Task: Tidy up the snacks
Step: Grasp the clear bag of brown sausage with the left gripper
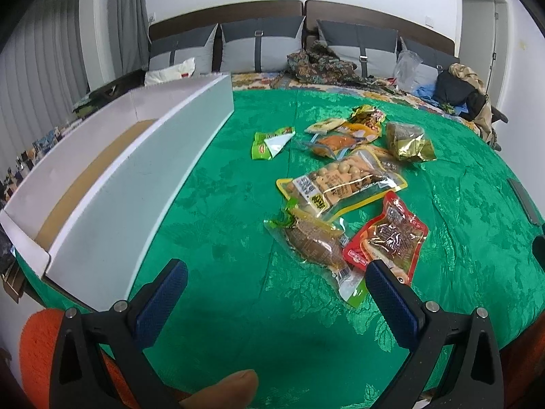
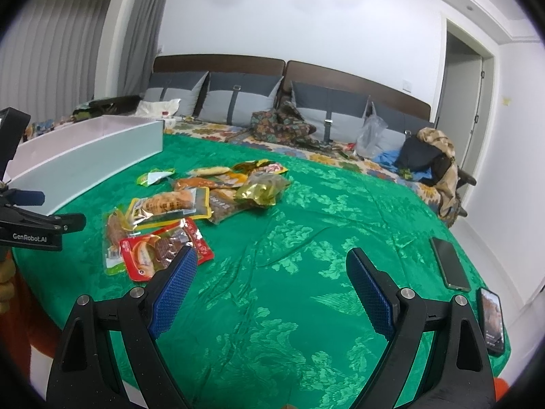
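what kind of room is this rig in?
Most likely a bedroom. The snack packets lie on a bed's green bedspread, with a padded headboard and pillows behind, and curtains to one side.

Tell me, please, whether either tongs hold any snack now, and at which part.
Nothing is held. The left tongs and the right tongs are both open above the green cover, and the snack packets lie untouched.
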### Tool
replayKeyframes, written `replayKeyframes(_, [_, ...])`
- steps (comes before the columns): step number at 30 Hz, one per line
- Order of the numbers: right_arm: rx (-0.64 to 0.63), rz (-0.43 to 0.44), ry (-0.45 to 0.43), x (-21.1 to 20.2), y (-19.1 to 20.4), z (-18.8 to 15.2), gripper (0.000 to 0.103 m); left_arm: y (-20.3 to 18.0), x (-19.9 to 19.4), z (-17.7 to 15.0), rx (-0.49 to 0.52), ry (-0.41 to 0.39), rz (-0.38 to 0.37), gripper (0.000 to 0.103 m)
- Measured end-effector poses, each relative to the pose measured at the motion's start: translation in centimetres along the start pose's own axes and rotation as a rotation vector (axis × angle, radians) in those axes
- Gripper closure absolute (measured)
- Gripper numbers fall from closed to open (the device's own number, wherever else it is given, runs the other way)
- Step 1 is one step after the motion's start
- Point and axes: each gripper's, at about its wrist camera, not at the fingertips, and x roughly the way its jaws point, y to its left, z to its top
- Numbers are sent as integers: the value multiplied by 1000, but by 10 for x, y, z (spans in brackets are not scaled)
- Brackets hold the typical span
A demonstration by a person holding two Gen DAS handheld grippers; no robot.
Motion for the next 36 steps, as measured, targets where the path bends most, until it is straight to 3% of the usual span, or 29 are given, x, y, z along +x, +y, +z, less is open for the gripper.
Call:
replayKeyframes(6, [1, 11, 6, 4, 2, -1, 12, 5, 24, 18, -127, 81, -30, 0])
replayKeyframes(10, [-3, 27, 18, 7, 6, -3, 12, -10, 66, 45, -210, 155, -35, 0])
replayKeyframes(13, [-8, 31, 10, 3, 5, -3, 12, -19, 104, 45, -206, 259, 43, 0])
replayKeyframes(15, [-8, 29, 1, 0, 2, -3, 12, -20, 116, 34, -141, 311, 99, 0])
replayKeyframes(18, [8, 23, 0, -1, -5, -4, 12, -7, 107, 23, -62, 277, 92, 0])
replayKeyframes(22, [80, 32, 19, 8, -17, -4, 12, 25, 108, 26, -13, 322, 99, 0])
replayKeyframes(25, [127, 45, 48, 18, -22, -5, 12, 46, 109, 30, -46, 363, 103, 0])
replayKeyframes(30, [135, 53, 64, 19, -23, -9, 12, 47, 102, 16, -128, 418, 36, 0])
replayKeyframes(32, [140, 55, 71, 20, -24, -9, 12, 39, 95, 8, -113, 411, 75, 0])
replayKeyframes(36, [143, 60, 86, 23, -24, -10, 12, 42, 84, -1, -108, 423, 63, 0])
